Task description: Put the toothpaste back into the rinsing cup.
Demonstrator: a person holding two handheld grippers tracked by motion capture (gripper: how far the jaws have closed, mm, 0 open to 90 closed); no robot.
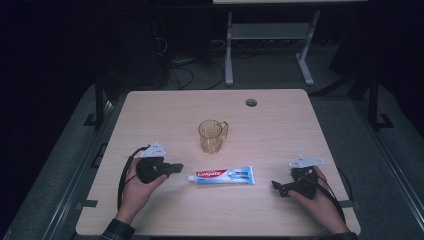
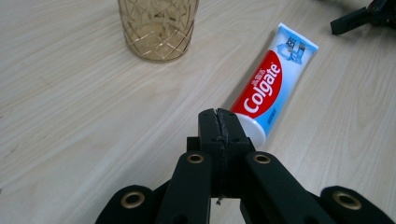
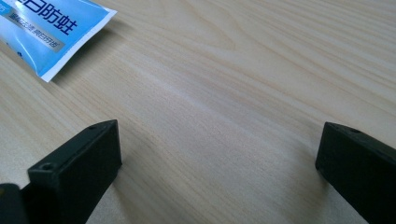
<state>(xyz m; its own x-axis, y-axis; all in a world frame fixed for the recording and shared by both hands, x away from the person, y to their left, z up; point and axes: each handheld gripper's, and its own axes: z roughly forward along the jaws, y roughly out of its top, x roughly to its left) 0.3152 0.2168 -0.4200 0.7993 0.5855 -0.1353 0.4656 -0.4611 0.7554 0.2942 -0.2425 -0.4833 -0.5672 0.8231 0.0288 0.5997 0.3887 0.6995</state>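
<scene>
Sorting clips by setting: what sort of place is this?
Probably a lab or workshop, not a home: a bare desk with a cable hole, tangled cables on the floor, and another desk frame behind.

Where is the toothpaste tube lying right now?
In the high view, the toothpaste tube lies flat at the table's centre, just in front of the glass mug, between the left gripper and right gripper.

Brand on toothpaste tube (image 2: 273, 84): "Colgate" stood in white letters on the red band, read in the left gripper view and the high view.
Small print above the brand: Chinese characters, too small to read.
Blue flat end of the tube, right gripper view: large white characters, possibly "防蛀"; the grey strip below was illegible.
</scene>
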